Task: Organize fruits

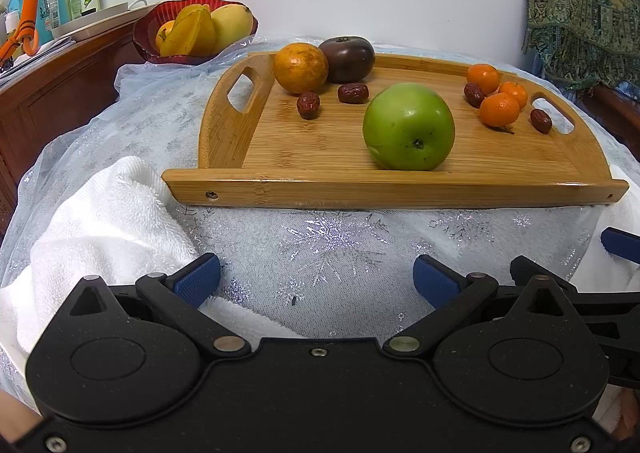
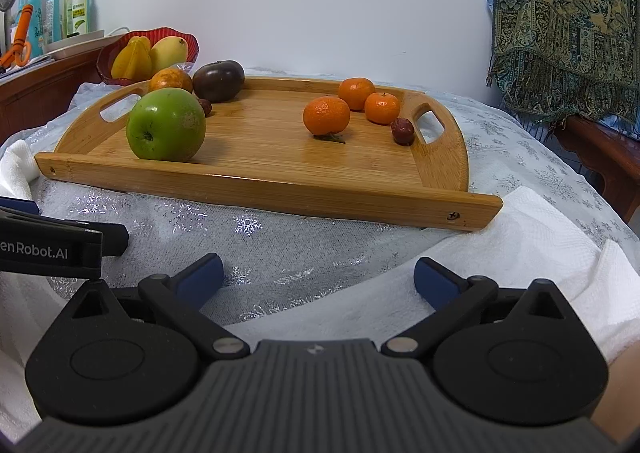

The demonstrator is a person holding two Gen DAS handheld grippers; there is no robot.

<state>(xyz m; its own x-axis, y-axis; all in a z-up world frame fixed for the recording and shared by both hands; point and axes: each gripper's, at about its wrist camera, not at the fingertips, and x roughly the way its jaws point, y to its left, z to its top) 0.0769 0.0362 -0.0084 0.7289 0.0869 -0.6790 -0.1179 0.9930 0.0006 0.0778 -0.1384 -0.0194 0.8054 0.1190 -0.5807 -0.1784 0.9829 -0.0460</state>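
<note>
From the left wrist view, our left gripper (image 1: 316,279) hangs low over the lacy cloth (image 1: 320,237), jaws spread wide and holding nothing. Straight ahead sits the wooden tray (image 1: 360,195), and on it the green apple (image 1: 409,127) lies ahead and a touch right of our jaws, near the front rail. Behind it, at the back left, an orange (image 1: 301,68) touches a dark round fruit (image 1: 347,59), with 2 red dates (image 1: 308,105) just in front. 3 small tangerines (image 1: 500,110) cluster at the far right. A red bowl (image 1: 144,41) of yellow fruit waits beyond the tray's left handle.

Over to the right wrist view: our right gripper (image 2: 319,279) also rests low, level and pointing at the tray (image 2: 280,195), jaws wide and empty. Here the apple (image 2: 166,125) falls well left, while the tangerines (image 2: 326,115) sit ahead. We judge the left hand is nearer the apple, the right nearer the tangerines.
</note>
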